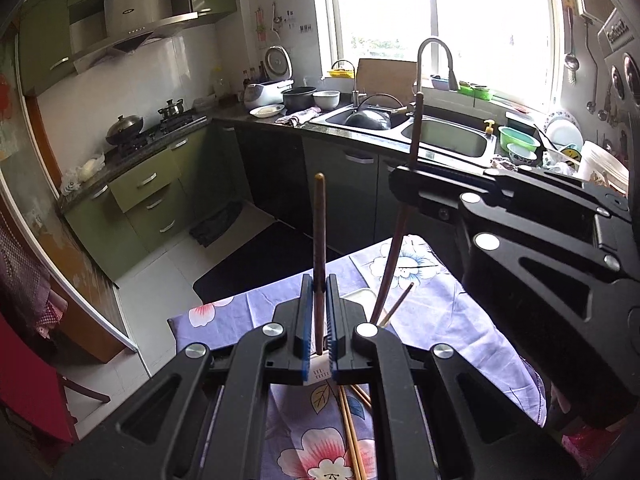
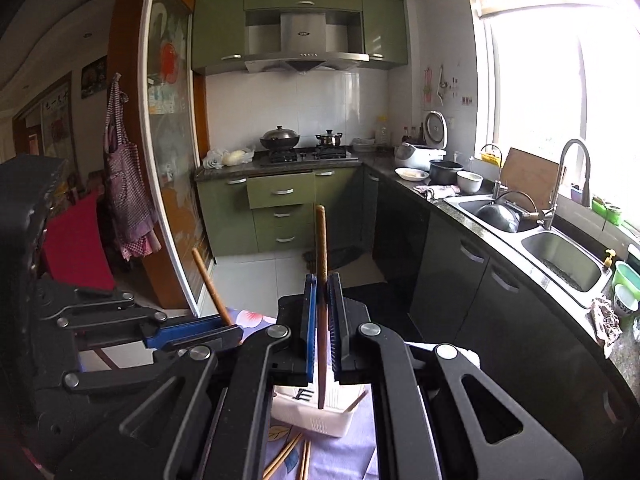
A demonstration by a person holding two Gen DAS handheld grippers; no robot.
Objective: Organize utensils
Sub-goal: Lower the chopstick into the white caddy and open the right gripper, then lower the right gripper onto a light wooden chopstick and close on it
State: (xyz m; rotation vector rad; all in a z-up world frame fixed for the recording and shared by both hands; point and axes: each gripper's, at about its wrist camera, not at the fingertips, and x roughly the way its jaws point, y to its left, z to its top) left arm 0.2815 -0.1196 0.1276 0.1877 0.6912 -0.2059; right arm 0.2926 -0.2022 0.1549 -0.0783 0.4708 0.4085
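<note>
Left tongs clenched on a dark brown chopstick, held upright, tip pointing up toward the kitchen. Right tongs clenched on a second dark chopstick, also near vertical, its lower end down inside the white slotted basket. Basket sits on the table with the floral cloth, directly below both tongs. One lighter bamboo chopstick leans in the basket. More bamboo chopsticks lie loose on the cloth, just beside the basket. From the left view the right tongs sit close by on the right.
</note>
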